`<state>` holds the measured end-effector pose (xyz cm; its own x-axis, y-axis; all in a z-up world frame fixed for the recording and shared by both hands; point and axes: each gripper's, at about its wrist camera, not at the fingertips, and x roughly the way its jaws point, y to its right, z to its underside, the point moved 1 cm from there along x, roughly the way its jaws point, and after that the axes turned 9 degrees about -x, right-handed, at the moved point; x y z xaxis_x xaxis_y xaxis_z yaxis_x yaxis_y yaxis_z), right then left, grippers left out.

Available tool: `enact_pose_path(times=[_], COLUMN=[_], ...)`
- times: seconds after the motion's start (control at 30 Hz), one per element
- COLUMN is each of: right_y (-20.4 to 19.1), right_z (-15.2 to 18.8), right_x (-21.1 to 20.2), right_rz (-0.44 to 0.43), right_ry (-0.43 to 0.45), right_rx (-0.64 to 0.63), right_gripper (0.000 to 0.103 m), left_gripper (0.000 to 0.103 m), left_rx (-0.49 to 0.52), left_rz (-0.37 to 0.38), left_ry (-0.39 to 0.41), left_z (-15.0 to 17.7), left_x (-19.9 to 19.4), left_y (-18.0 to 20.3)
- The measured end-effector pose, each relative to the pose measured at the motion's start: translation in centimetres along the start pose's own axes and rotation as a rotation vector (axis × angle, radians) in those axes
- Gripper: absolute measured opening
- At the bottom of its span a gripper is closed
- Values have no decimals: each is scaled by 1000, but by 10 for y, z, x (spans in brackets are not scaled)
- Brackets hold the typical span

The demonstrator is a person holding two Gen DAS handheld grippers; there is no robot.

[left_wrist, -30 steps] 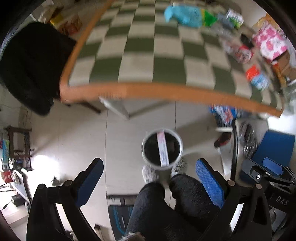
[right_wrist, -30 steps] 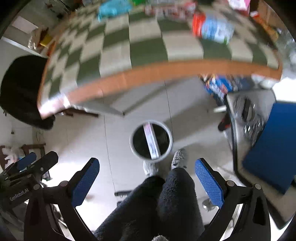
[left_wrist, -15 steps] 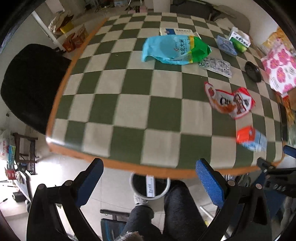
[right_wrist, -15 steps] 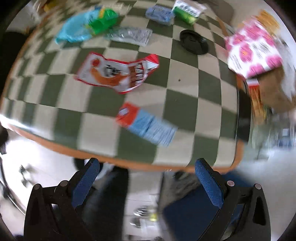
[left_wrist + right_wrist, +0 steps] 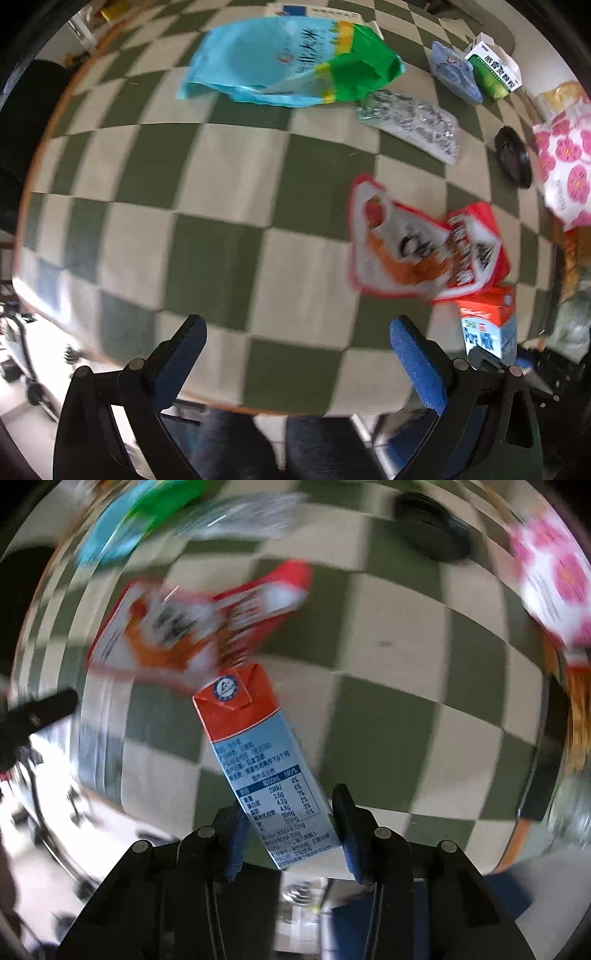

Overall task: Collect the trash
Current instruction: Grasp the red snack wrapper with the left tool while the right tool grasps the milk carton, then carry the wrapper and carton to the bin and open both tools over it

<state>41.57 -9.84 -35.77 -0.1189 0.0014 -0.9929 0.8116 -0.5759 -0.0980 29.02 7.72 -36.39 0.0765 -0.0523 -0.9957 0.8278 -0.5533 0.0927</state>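
Note:
My right gripper (image 5: pixel 286 819) is shut on a blue and orange milk carton (image 5: pixel 264 764) near the front edge of the green-checked table (image 5: pixel 388 720); the carton also shows in the left wrist view (image 5: pixel 487 321). My left gripper (image 5: pixel 297 350) is open and empty above the table's front edge. A red and white snack wrapper (image 5: pixel 421 247) lies just beyond the carton. A blue and green bag (image 5: pixel 288 62) and a clear silver packet (image 5: pixel 410 122) lie farther back.
A black lid (image 5: pixel 513 158), a pink-flowered pack (image 5: pixel 565 173), a green carton (image 5: pixel 495 68) and a pale blue pouch (image 5: pixel 456 75) sit at the right and far side. A black chair (image 5: pixel 22 122) stands left of the table. My legs show below the table edge.
Both grippers swung up from the floor bin to the tabletop. My right gripper closed on the milk carton, which was lying free half a second ago. The left gripper moved closer to the table.

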Motion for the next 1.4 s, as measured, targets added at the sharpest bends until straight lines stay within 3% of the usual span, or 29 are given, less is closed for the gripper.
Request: enact_pose_path(times=[0.07, 0.2, 0.4, 0.53, 0.63, 0.73, 0.87, 0.93, 1.0, 1.07, 1.2, 1.3, 1.4], right_y=[28, 72, 101, 107, 113, 123, 134, 140, 141, 142, 143, 144, 144], right_z=[-1, -6, -23, -36, -36, -36, -30, -23, -24, -25, -27, -27, -27], right_x=[-7, -15, -13, -14, -17, -22, -27, -23, -17, -12, -4, -1, 5], right_rz=[-13, -33, -14, -12, -23, -28, -38, -41, -41, -27, -18, -12, -5], right_ry=[25, 63, 75, 84, 90, 100, 111, 107, 91, 87, 73, 74, 75], right_rx=[105, 266, 329, 358, 384, 404, 432, 438, 435, 422, 422, 425, 418], right_gripper=[43, 43, 43, 43, 43, 42, 42, 42, 42, 42, 42, 42, 42], left_gripper=[101, 86, 85, 85, 85, 85, 85, 85, 85, 76, 43, 33, 33], left_rx=[-25, -86, -145, -69, -51, -124, -291, -316, -316, -289, -145, 17, 109], left_rz=[58, 138, 132, 162, 132, 86, 168, 194, 176, 164, 57, 24, 34], left_ry=[-35, -86, -43, 24, 12, -18, -121, -172, -175, -132, -28, 45, 62], left_z=[-8, -18, -39, -63, -77, -67, -39, -36, -39, -44, -54, -56, -56], left_x=[12, 32, 34, 28, 24, 12, 19, 32, 40, 37, 28, 19, 17], left_y=[9, 28, 56, 79, 81, 64, 33, 37, 46, 60, 91, 112, 119])
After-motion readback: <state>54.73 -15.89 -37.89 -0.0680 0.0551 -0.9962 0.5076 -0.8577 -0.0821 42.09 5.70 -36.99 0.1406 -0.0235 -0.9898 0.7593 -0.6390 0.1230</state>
